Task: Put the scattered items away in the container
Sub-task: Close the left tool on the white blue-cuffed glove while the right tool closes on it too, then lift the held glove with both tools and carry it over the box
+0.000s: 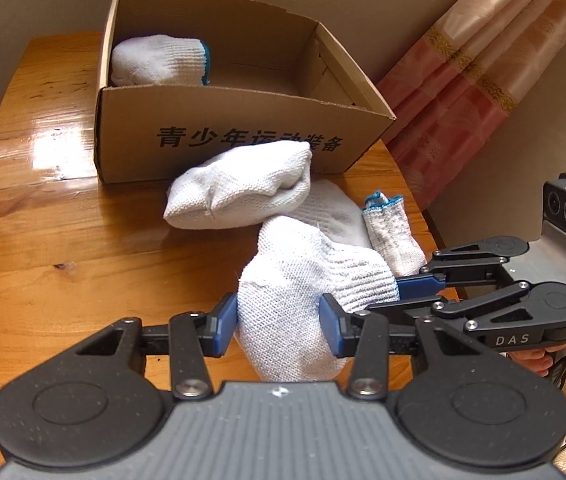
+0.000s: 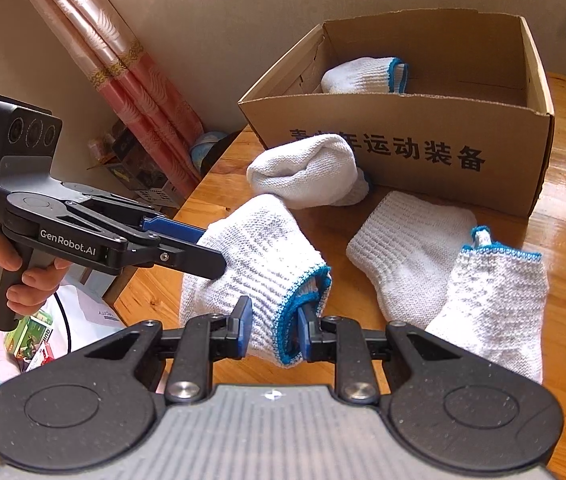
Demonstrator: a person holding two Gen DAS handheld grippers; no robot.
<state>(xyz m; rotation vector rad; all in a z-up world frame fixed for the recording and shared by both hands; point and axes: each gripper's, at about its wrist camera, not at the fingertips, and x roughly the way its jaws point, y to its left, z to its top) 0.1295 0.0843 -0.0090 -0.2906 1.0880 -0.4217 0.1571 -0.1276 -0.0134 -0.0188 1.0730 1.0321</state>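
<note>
A white knit glove [image 1: 295, 280] with a blue-trimmed cuff [image 2: 255, 248] hangs just above the wooden table, gripped at both ends. My left gripper [image 1: 279, 328] is shut on its finger end; seen from the right wrist, the left gripper [image 2: 207, 250] comes in from the left. My right gripper [image 2: 273, 332] is shut on the cuff and shows as the right gripper [image 1: 387, 298] in the left wrist view. The open cardboard box [image 1: 223, 120] [image 2: 363, 114] behind holds one rolled glove [image 1: 159, 60] [image 2: 363, 76].
A second rolled glove [image 1: 239, 184] [image 2: 307, 172] rests against the box front. A flat glove [image 1: 335, 208] [image 2: 407, 252] and a blue-trimmed glove [image 1: 391, 236] [image 2: 495, 308] lie on the table [image 1: 63, 240]. A pink curtain [image 2: 123, 72] and floor clutter [image 2: 135, 164] lie beyond the table edge.
</note>
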